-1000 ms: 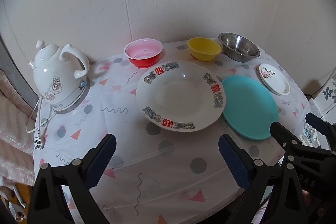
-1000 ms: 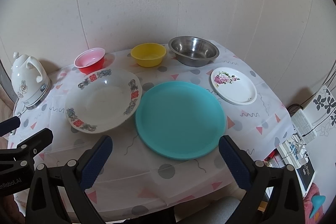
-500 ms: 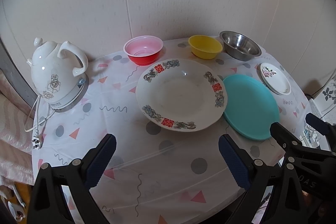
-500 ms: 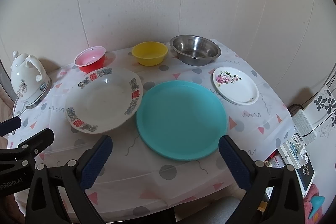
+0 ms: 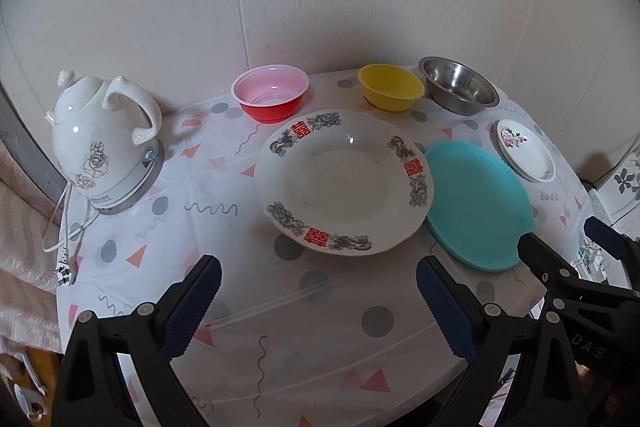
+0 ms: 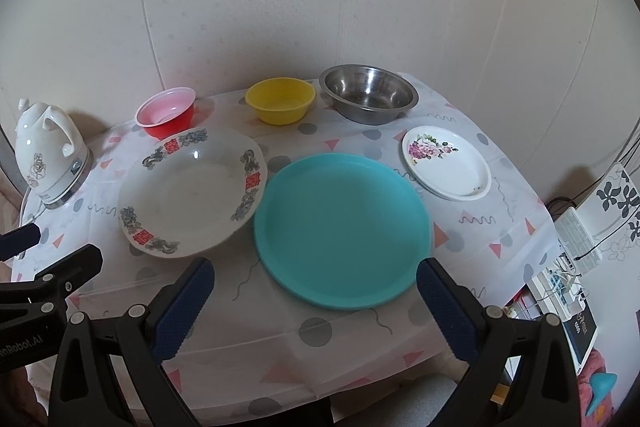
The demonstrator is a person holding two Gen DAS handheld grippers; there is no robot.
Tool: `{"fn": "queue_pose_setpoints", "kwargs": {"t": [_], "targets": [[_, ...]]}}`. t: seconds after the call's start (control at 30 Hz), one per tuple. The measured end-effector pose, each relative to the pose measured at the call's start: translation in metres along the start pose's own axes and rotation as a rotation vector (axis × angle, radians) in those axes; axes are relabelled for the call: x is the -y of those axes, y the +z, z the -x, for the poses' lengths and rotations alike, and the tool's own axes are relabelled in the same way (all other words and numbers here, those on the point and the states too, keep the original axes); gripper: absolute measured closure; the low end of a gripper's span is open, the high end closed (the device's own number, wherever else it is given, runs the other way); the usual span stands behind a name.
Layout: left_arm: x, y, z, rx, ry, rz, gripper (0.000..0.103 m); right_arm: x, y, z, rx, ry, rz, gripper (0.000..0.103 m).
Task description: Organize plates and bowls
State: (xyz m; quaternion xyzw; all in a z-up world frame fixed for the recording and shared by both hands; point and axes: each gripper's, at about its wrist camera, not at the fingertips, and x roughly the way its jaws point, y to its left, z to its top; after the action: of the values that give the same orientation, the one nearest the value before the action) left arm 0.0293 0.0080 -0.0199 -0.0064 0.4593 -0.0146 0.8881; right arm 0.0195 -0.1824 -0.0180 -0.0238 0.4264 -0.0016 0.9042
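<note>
A large white plate with red characters [image 5: 344, 183] [image 6: 192, 191] lies mid-table, its right rim overlapping a teal plate [image 5: 480, 203] [image 6: 344, 227]. A small floral plate [image 5: 526, 155] [image 6: 446, 163] sits at the right. Along the wall stand a red bowl [image 5: 271, 98] [image 6: 167, 117], a yellow bowl [image 5: 391, 91] [image 6: 281, 105] and a steel bowl [image 5: 460, 90] [image 6: 370, 98]. My left gripper [image 5: 318, 295] hovers open over the near edge before the white plate. My right gripper [image 6: 316, 297] is open before the teal plate. Both hold nothing.
A white ceramic kettle [image 5: 100, 147] [image 6: 50, 151] on its base stands at the table's left, its cord [image 5: 60, 231] hanging over the edge. The patterned tablecloth [image 5: 280, 315] covers a small table against the wall. Electronics and cables [image 6: 568, 267] lie beyond the right edge.
Both views have shifted slightly, as both grippers drifted a little; the dishes stay in place and both grippers remain open.
</note>
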Motion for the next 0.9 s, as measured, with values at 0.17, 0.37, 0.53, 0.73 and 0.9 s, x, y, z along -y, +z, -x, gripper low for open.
{"fn": "queue_pose_setpoints", "kwargs": {"t": [0.17,0.37,0.53,0.73,0.9], "targets": [[0.001,0.002,-0.003,-0.008,0.002,0.000,0.004,0.002,0.001,-0.002,-0.004,-0.003,-0.006,0.000],[-0.003,0.006,-0.012,-0.036,0.007,0.025,0.004,0.005,0.004,-0.006,-0.014,0.009,-0.012,0.000],[-0.020,0.012,-0.028,-0.099,-0.029,0.110,0.003,0.004,0.011,-0.021,-0.040,0.044,0.013,0.000],[-0.052,0.015,-0.050,-0.163,-0.167,0.300,0.003,-0.004,0.023,-0.036,-0.046,0.079,0.074,0.000],[-0.077,0.021,-0.061,-0.139,-0.137,0.391,0.003,-0.013,0.039,-0.051,-0.042,0.104,0.125,0.000]]}}
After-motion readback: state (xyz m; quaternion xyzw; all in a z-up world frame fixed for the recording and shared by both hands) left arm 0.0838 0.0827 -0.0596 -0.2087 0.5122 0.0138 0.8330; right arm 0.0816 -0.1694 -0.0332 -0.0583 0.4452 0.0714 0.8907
